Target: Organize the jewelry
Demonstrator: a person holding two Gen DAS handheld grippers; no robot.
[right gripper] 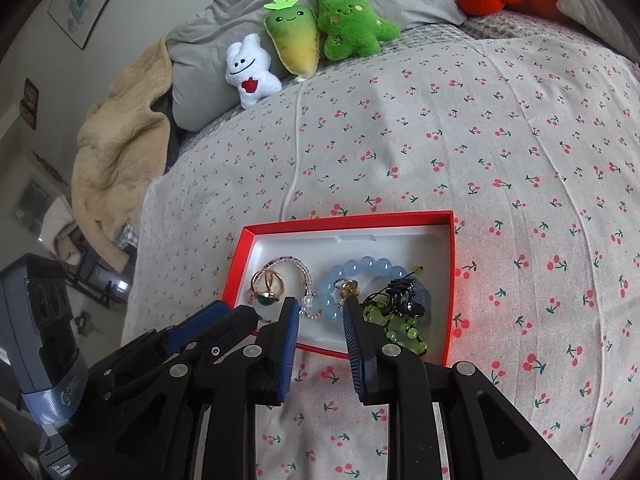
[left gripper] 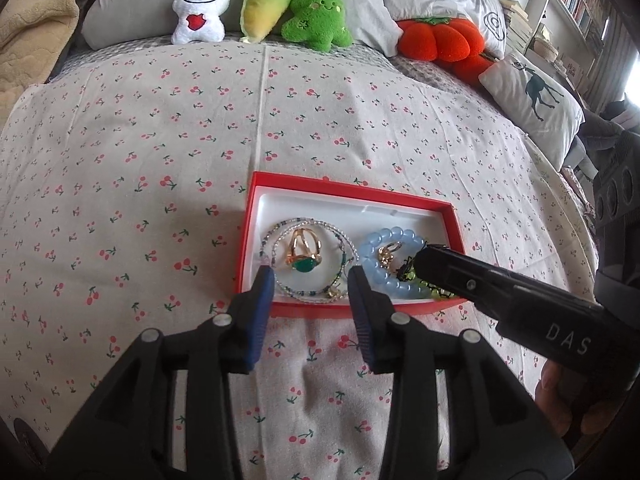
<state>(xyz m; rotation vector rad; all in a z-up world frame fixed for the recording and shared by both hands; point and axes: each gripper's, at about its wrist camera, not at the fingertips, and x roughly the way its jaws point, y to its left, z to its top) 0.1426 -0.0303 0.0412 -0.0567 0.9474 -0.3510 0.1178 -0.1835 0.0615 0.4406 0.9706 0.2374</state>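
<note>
A red box (left gripper: 344, 190) with a white liner lies on the cherry-print bedspread; it also shows in the right wrist view (right gripper: 448, 280). Inside lie a gold ring with a green stone (left gripper: 305, 258), a thin beaded necklace (left gripper: 280, 236), a blue bead bracelet (left gripper: 394, 238), a small gold ring (left gripper: 390, 254) and a green bead piece with a black clip (right gripper: 400, 320). My left gripper (left gripper: 311, 284) is open and empty at the box's near edge. My right gripper (right gripper: 321, 312) is open and empty over the box's near side; in the left wrist view its finger (left gripper: 448, 268) reaches over the right end.
Plush toys line the pillows at the back: white (left gripper: 200, 8), yellow-green (left gripper: 266, 0), green (left gripper: 318, 12) and red-orange (left gripper: 440, 38). A deer pillow (left gripper: 536, 100) lies at the right, a beige blanket (right gripper: 116, 152) at the left. Bedspread (left gripper: 160, 160) surrounds the box.
</note>
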